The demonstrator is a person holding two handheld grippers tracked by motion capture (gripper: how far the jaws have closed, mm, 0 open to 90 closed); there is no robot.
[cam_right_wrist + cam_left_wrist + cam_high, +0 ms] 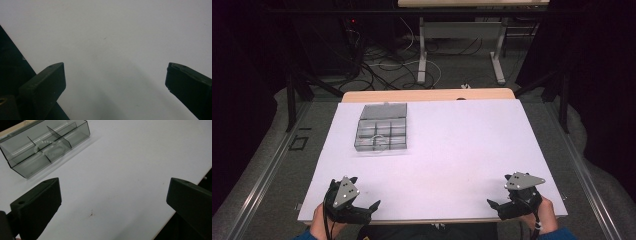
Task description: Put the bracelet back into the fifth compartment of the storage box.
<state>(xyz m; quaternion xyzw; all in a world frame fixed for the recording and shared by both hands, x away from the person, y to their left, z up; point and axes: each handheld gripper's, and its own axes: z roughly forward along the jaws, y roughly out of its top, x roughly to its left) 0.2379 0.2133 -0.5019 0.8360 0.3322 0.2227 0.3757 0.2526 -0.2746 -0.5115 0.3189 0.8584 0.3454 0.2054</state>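
Compartment box point(381, 127) clear grey plastic, far left on white table point(452, 150), lid flipped back, left gripper point(364, 209) near-left edge, jaws wide apart, empty, right gripper point(497, 206) near-right, likewise spread, both well apart from box

Open white table point(452, 150) across the middle and right. One obstacle only: clear compartment box point(381, 128) at far left, well apart from both grippers.

Bright evenly lit white table point(452, 150), dark surroundings, soft shadows, slightly grainy, gripper views mildly blurred
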